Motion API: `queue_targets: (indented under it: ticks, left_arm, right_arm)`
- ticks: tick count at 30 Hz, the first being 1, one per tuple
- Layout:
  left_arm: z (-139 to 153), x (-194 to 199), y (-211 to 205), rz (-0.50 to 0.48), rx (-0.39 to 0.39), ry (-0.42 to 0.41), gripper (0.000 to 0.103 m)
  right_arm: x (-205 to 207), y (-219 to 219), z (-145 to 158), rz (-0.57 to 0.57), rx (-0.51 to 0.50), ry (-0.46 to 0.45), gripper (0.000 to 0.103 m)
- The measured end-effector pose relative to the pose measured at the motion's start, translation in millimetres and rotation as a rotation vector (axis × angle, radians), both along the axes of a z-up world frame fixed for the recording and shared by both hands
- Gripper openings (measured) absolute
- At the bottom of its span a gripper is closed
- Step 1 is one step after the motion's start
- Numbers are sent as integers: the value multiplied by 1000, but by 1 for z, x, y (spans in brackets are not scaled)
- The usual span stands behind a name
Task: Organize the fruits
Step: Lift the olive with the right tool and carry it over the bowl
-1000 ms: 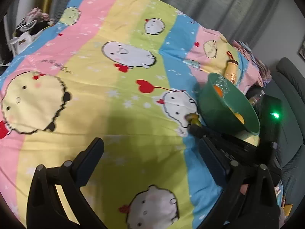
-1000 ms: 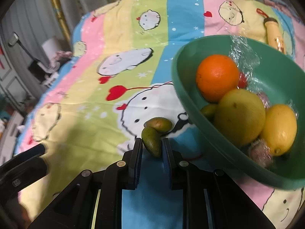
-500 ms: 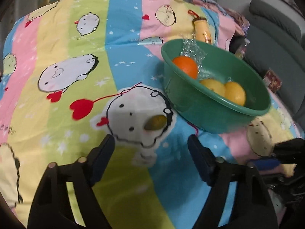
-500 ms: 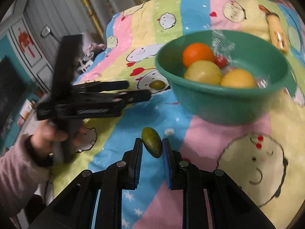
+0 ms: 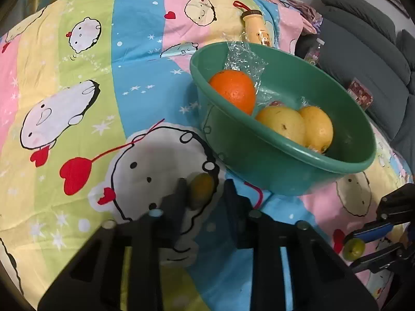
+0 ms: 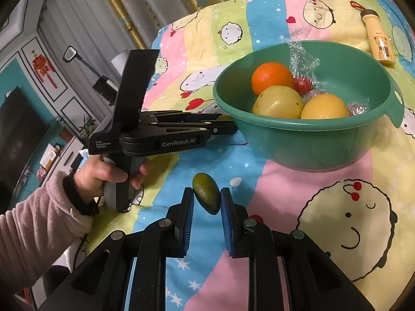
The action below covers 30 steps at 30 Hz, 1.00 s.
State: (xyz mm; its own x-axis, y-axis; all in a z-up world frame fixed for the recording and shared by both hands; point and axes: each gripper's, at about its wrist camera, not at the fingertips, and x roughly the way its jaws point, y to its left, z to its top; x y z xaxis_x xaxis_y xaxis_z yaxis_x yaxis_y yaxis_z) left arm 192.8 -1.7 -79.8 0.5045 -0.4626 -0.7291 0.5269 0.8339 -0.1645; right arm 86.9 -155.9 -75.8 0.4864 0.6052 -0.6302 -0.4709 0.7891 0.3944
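Two small green fruits, one per gripper: right gripper (image 6: 207, 202) pinching a dark green fruit (image 6: 206, 196) between its blue pads, lifted clear of the cartoon-print bedsheet (image 6: 285, 186) and just short of the green bowl (image 6: 311, 140), presumably to drop it in. Left gripper (image 5: 205, 194) reaching low beside the bowl's near wall, jaws drawn in around a yellow-green fruit (image 5: 201, 188) lying on the sheet, though blurred, so firm contact hard to confirm. Already in the bowl: an orange (image 6: 271, 76), two yellow fruits (image 6: 278, 102) and crumpled plastic wrap (image 6: 302, 59), gathered as the collecting spot
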Motion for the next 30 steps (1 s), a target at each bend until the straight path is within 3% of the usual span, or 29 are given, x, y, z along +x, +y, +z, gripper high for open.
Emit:
queue_targets:
  ticks: [5,15,21,30]
  left_arm:
    - [0,-5,-4,47,11,0,18]
    - [8,-26,7,144,-47,33,18]
    - [27,-53,16,171,-122,37,18]
    - [59,-83,3,179,-127,-15,18]
  right_arm:
    - [1,-5,-1,-11,4,2,22]
    - [-6,-10,6,-10,24,-20,22]
    - [-14,-14,18,-4,56,-48,22]
    - [-24,-23,35,-1,104,-93,22]
